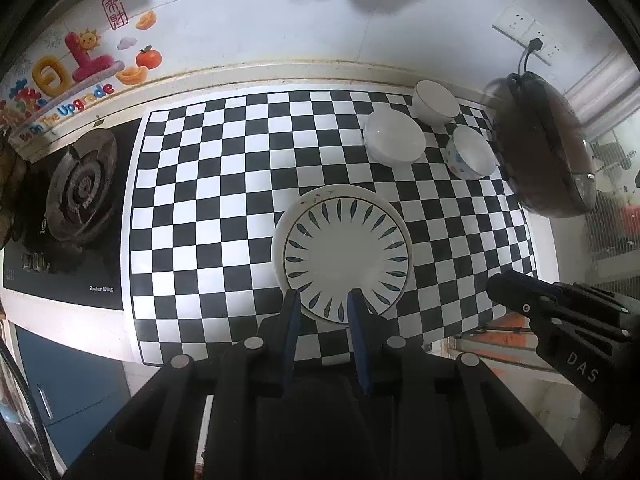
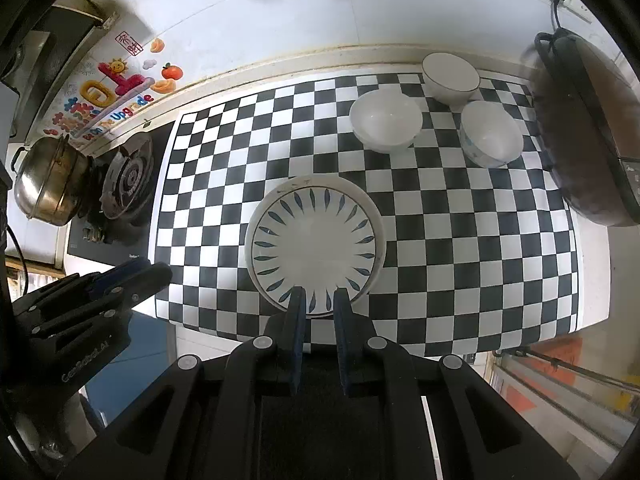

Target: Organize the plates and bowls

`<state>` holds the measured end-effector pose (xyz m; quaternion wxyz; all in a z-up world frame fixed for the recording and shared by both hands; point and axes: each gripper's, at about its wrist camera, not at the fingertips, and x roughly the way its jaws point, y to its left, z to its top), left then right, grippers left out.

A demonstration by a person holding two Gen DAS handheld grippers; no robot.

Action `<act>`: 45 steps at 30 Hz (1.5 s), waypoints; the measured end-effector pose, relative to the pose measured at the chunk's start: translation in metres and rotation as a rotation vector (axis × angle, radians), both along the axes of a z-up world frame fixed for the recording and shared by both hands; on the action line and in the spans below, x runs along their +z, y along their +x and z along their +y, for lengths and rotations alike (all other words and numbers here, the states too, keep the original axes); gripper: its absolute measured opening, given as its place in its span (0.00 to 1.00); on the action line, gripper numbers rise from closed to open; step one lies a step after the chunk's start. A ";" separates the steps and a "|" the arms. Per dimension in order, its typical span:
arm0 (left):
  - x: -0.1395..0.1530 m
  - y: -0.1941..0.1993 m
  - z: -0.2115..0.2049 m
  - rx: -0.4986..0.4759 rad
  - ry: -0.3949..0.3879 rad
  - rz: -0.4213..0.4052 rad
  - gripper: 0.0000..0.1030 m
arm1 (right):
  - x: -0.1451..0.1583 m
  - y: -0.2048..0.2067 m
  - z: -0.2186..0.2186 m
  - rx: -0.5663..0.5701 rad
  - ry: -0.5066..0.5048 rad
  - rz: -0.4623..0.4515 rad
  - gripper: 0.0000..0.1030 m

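Observation:
A white plate with a blue leaf ring [image 1: 346, 256] [image 2: 316, 240] lies on top of a larger plain white plate [image 1: 280, 236] [image 2: 249, 232] near the front of the checkered mat. Three bowls stand apart at the back right: a plain white bowl [image 1: 394, 138] [image 2: 386, 122], a thin-rimmed white bowl [image 1: 435, 102] [image 2: 450, 76], and a bowl with blue dots [image 1: 470, 152] [image 2: 490, 134]. My left gripper [image 1: 323, 296] hangs above the near rim of the plates, jaws nearly together and empty. My right gripper [image 2: 319, 292] hovers beside it over the same rim, also shut and empty.
The black-and-white checkered mat [image 1: 200, 200] covers the counter. A gas burner [image 1: 80, 192] sits to the left, with a steel pot [image 2: 50, 180] behind it. A dark lidded electric pan [image 1: 544, 148] stands at the right, plugged into a wall socket [image 1: 520, 24]. The counter's front edge runs just below the plates.

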<state>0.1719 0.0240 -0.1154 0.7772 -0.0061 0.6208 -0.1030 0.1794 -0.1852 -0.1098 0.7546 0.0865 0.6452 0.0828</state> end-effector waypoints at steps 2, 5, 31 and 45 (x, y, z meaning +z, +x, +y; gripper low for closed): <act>-0.001 0.002 0.000 -0.007 -0.008 0.000 0.21 | -0.001 0.000 0.000 -0.004 0.002 0.000 0.15; -0.003 0.010 0.000 -0.016 -0.032 -0.013 0.21 | -0.005 0.002 -0.001 -0.022 0.006 0.007 0.30; -0.180 0.241 -0.098 0.116 -0.123 0.277 0.26 | -0.191 0.227 -0.124 -0.127 0.045 0.076 0.52; -0.220 0.261 -0.120 0.183 -0.096 0.322 0.15 | -0.269 0.296 -0.111 0.049 0.014 0.213 0.08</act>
